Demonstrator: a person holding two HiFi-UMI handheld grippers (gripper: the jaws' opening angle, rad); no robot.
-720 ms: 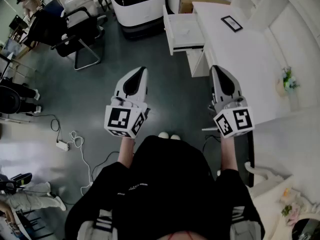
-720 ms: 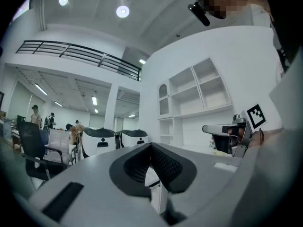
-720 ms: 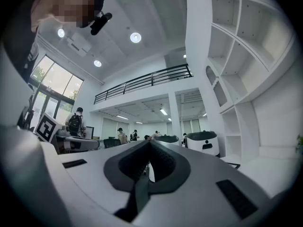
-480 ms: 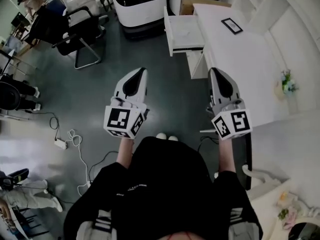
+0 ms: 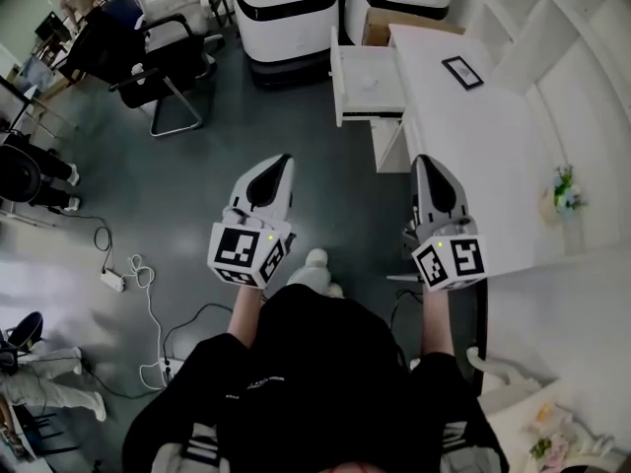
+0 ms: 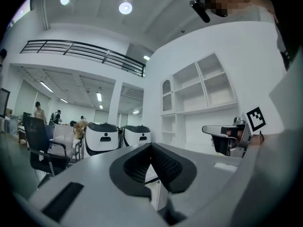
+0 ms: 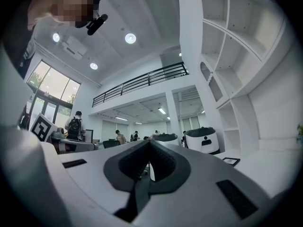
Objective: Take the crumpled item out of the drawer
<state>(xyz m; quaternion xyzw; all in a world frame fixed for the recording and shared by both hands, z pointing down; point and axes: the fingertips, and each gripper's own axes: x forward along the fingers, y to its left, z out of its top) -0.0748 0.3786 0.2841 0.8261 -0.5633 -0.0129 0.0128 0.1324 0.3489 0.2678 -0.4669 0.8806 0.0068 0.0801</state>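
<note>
Carried in front of the body, left gripper [image 5: 277,163] and right gripper [image 5: 424,163], jaws of each pressed together on nothing, probably just in transit. Pale crumpled item [image 5: 371,81] lying in the open drawer [image 5: 337,87] at the desk's [image 5: 463,131] far end, well apart from both. Compared with before: drawer nearer, one shoe [image 5: 315,261] stepped forward.
</note>
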